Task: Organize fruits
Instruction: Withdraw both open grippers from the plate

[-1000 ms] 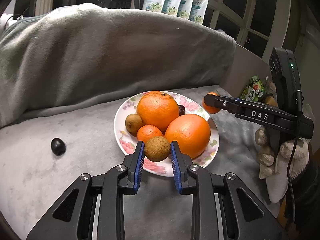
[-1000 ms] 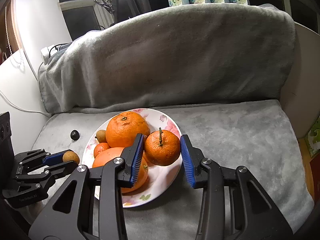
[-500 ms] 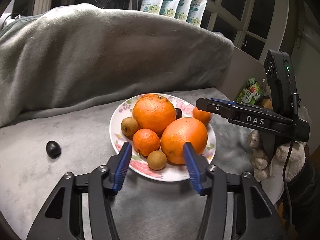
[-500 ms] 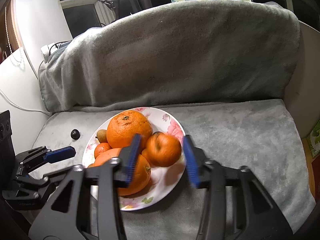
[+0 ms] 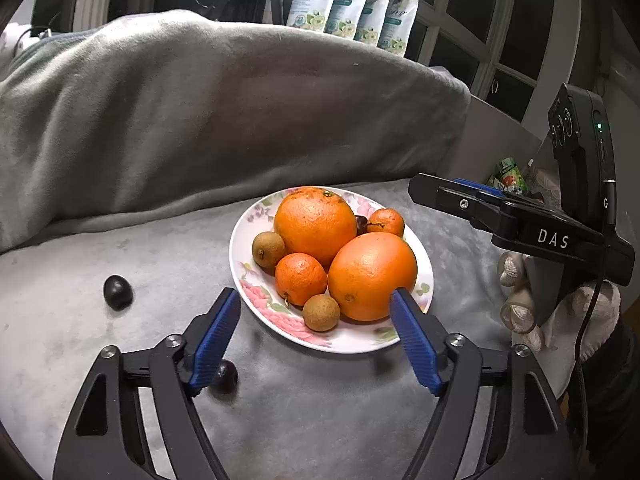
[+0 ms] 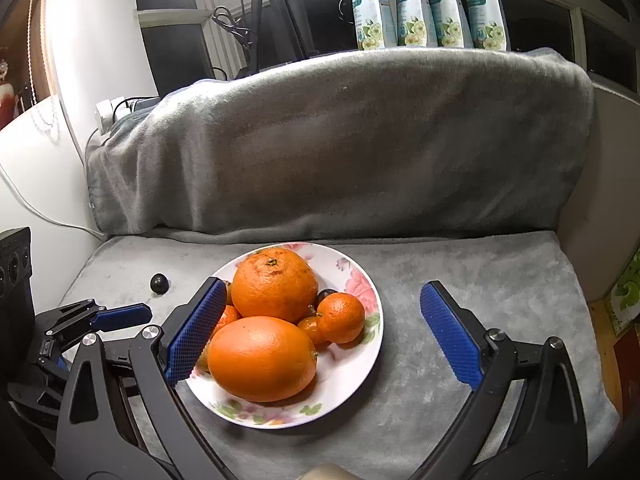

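A floral plate on the grey blanket holds two large oranges, small tangerines, two brown longans and a dark fruit. My left gripper is open and empty, just in front of the plate. My right gripper is open and empty, pulled back over the plate's near side. Two dark cherries lie on the blanket: one left of the plate, one by my left finger.
A blanket-covered backrest rises behind the plate. Several white pouches stand on the window ledge. Packets lie at the right edge. My right gripper shows in the left view, my left in the right view.
My left gripper let go of the longan onto the plate and pulled back open. My right gripper let go of the tangerine onto the plate, opened wide and backed away.
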Demonstrator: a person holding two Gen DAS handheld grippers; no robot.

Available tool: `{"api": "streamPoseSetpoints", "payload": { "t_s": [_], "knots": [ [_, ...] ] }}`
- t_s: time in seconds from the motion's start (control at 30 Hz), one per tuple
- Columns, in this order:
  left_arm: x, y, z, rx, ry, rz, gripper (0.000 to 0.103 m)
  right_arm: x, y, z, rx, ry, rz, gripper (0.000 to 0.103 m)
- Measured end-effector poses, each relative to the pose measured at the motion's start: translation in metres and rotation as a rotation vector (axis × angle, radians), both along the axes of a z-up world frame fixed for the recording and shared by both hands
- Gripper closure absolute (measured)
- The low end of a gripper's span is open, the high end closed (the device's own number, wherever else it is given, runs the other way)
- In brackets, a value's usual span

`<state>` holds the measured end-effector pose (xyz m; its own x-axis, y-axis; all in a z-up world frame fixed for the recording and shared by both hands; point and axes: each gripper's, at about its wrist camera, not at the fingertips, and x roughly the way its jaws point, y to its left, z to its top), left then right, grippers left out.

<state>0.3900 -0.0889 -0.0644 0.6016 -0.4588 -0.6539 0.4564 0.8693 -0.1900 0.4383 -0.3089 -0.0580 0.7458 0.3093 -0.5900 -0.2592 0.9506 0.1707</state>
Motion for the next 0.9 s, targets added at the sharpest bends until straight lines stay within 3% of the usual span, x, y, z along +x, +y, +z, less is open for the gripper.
{"api": "streamPoseSetpoints", "payload": {
  "t_s": [0.53,0.9],
  "knots": [
    [-0.008,0.040,0.016,-0.026,-0.047,0.058,0.025,-0.034,0.016,0.026,0.004,-0.079,0.020,0.004],
    [-0.003,0.096,0.014,-0.028,-0.053,0.176,0.025,-0.070,0.060,0.031,0.002,-0.107,0.183,0.004]
  ]
}}
